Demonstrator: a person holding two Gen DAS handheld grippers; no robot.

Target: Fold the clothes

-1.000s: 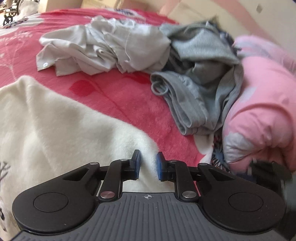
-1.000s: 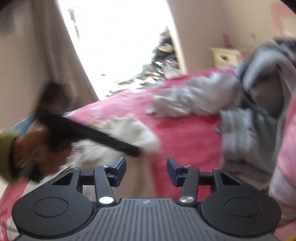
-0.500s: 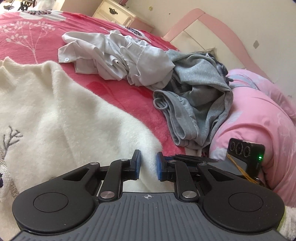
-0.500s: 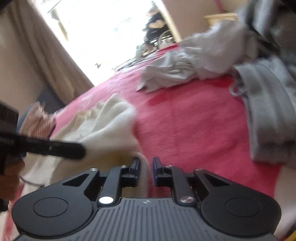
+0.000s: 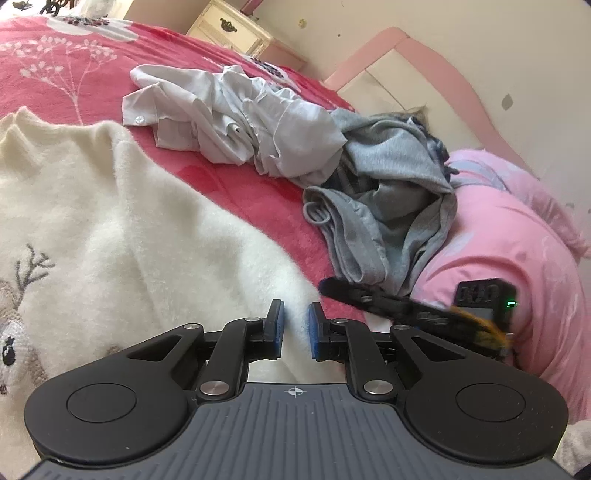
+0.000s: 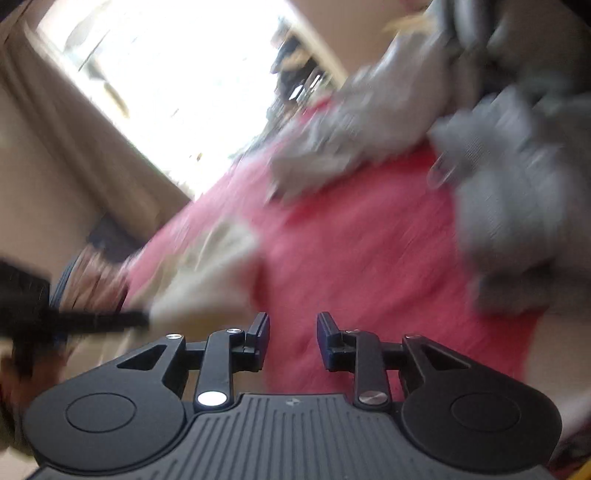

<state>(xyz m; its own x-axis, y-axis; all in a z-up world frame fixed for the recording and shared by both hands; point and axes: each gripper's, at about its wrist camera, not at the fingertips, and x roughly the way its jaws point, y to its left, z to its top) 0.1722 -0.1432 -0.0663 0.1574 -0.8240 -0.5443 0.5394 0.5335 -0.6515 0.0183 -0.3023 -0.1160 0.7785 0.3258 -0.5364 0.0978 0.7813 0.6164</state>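
Observation:
A fluffy white sweater (image 5: 129, 229) with a reindeer pattern lies spread on the red blanket (image 5: 251, 192). My left gripper (image 5: 295, 328) sits at the sweater's right edge, its jaws closing to a narrow gap with white fabric pinched between the pads. The right gripper's dark fingers (image 5: 369, 299) reach in just to the right of it. In the blurred right wrist view my right gripper (image 6: 293, 339) is opening over bare red blanket, nothing between its pads. The sweater (image 6: 207, 280) lies to its left, where the left gripper's tip meets it.
A crumpled light grey shirt (image 5: 236, 122) and darker grey garments (image 5: 388, 206) are piled further back. A pink quilt (image 5: 498, 258) bulges on the right under a pink headboard (image 5: 424, 66). A cream nightstand (image 5: 236, 29) stands behind the bed. A bright window (image 6: 177, 92) shows in the right wrist view.
My right gripper came down beside the left one, shut almost fully, then opened partway and rolled. The left gripper slid along and turned, staying at the sweater's edge.

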